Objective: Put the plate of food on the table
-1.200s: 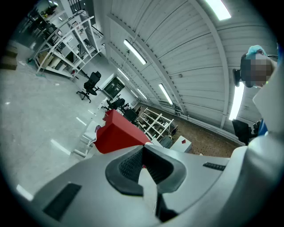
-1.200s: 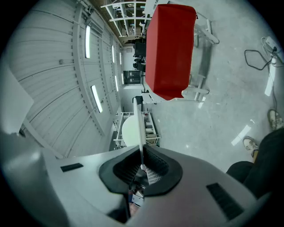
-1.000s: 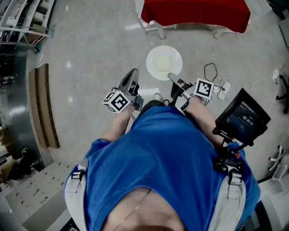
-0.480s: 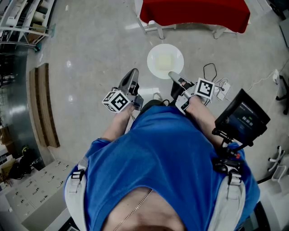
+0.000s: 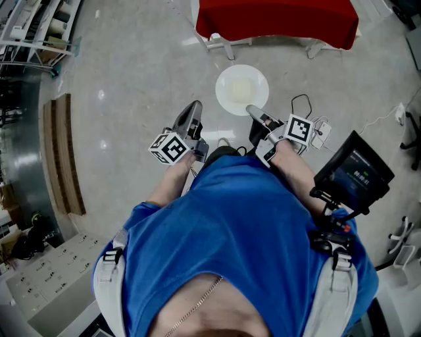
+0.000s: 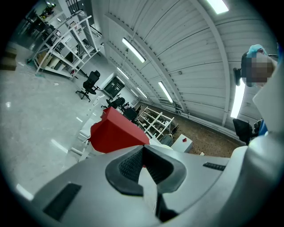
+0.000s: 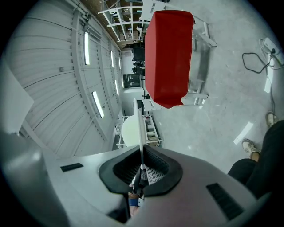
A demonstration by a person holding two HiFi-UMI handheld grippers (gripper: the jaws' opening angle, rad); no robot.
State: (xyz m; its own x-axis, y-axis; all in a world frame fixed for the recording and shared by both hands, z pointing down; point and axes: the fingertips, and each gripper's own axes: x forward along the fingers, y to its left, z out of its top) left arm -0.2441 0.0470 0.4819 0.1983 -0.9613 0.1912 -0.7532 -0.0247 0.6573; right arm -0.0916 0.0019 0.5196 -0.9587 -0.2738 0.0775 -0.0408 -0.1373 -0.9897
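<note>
The right gripper [image 5: 250,110] pinches the thin rim of a round, glossy white plate [image 5: 227,99] carrying a pale yellow square of food [image 5: 241,87]. It is held flat over the polished grey floor [image 5: 131,79], short of the red-draped table [image 5: 276,20]. The left gripper [image 5: 193,110] is closed and empty.

Red table [image 5: 276,20] in all views
</note>
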